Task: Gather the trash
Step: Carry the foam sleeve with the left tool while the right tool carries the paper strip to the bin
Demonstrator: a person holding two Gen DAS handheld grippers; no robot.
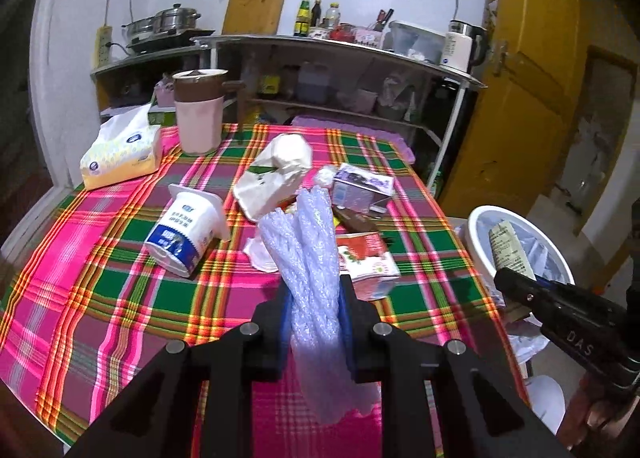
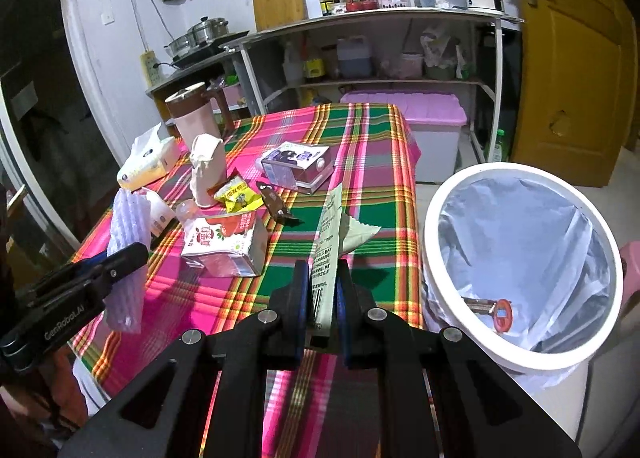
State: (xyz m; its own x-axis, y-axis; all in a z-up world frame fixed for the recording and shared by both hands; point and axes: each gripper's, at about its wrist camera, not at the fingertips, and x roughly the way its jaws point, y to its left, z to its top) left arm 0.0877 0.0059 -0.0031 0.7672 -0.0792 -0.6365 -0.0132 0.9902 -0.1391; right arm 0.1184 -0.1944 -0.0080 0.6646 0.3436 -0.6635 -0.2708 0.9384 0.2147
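Observation:
My left gripper is shut on a pale lavender foam net sleeve and holds it above the plaid table. My right gripper is shut on a flat pale green printed wrapper, near the table's right edge. The white bin with its clear liner stands just right of that edge, an orange item lying inside. On the cloth lie a yogurt cup, a crumpled paper bag, a purple carton, a strawberry carton, a yellow snack wrapper and a brown wrapper.
A tissue pack and a pink jug stand at the table's far left. Behind are a metal shelf with pots, bottles and a kettle, a pink-lidded box and a yellow door.

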